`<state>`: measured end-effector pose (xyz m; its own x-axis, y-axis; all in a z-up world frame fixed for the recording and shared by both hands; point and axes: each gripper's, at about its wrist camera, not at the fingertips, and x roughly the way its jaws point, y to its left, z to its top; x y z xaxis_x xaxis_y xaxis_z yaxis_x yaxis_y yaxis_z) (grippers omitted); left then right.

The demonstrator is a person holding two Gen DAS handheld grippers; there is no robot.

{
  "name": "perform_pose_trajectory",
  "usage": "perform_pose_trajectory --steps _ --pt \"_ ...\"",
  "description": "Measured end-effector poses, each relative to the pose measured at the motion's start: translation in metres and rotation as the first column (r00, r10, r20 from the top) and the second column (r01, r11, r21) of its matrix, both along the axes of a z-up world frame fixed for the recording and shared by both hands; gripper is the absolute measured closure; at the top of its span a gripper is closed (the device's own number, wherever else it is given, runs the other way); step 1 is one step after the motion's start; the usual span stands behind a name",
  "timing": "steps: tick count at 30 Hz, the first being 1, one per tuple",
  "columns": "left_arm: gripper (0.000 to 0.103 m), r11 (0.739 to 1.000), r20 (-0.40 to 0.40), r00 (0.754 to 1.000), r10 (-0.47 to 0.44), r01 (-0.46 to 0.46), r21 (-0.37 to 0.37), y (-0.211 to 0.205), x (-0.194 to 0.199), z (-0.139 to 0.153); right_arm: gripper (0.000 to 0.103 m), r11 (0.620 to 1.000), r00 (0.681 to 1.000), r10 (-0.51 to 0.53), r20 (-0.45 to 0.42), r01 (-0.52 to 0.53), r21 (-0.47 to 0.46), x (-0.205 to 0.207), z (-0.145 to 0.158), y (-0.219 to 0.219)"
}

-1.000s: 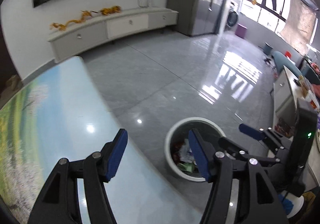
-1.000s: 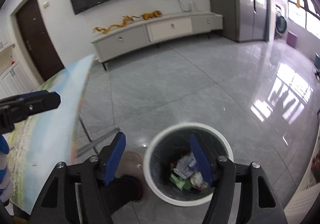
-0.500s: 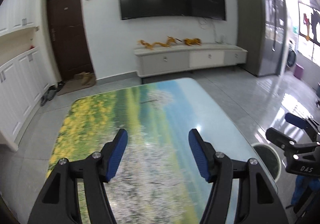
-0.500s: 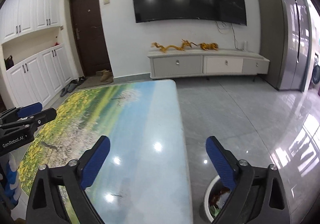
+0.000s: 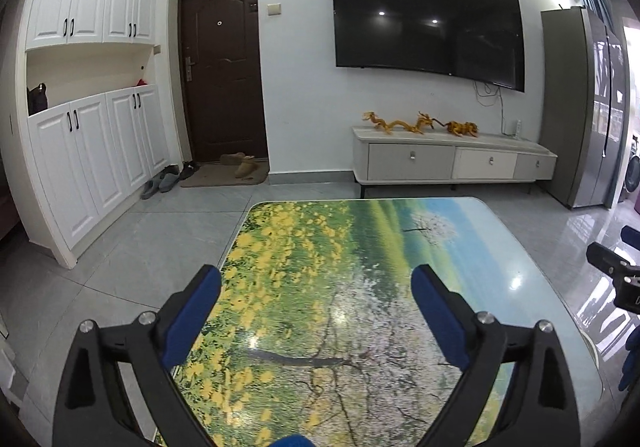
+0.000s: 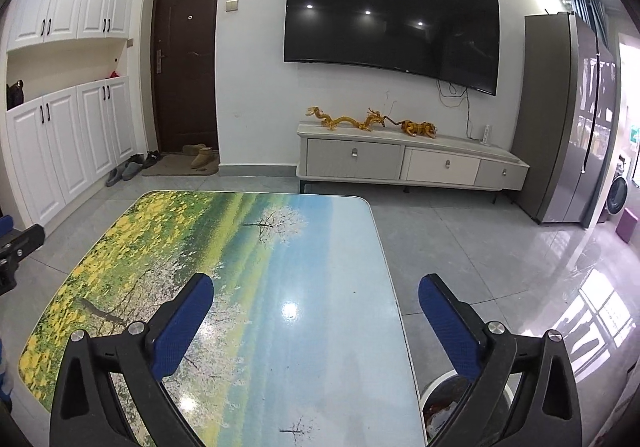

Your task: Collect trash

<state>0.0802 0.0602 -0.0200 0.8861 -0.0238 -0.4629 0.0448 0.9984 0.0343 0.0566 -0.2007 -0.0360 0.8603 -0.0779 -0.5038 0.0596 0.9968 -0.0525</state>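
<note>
Our left gripper (image 5: 316, 283) and right gripper (image 6: 316, 293) have just been opening; both jaws gape wide, holding nothing, above the table (image 6: 340, 327). The bin (image 6: 440, 403) sits beside its right edge, trash inside. We risk missing litter hidden beyond these 2 views.

A surface (image 5: 400, 247) printed with a yellow-flower meadow, blossoming trees and blue sky fills the lower centre. At top centre a dark television (image 5: 428, 15) hangs above a low white drawer cabinet (image 5: 452, 161) bearing golden dragon figurines (image 5: 400, 123). White cupboards (image 5: 88, 87) stand at left, beside a brown door (image 5: 222, 67) with shoes (image 5: 240, 165) at its foot.
</note>
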Motion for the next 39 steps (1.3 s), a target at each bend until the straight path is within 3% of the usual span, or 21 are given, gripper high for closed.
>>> perform_pose_trajectory --steps 19,39 --pt "0.0 0.999 0.005 0.999 0.041 -0.041 -0.029 0.025 0.025 -0.023 0.0 0.981 0.982 -0.187 -0.028 0.186 -0.048 0.017 -0.019 -0.002" --pt "0.0 0.999 -0.012 0.999 0.05 -0.05 -0.008 0.033 0.024 -0.023 0.0 0.982 0.982 -0.187 -0.026 0.186 -0.044 0.024 -0.027 0.003"
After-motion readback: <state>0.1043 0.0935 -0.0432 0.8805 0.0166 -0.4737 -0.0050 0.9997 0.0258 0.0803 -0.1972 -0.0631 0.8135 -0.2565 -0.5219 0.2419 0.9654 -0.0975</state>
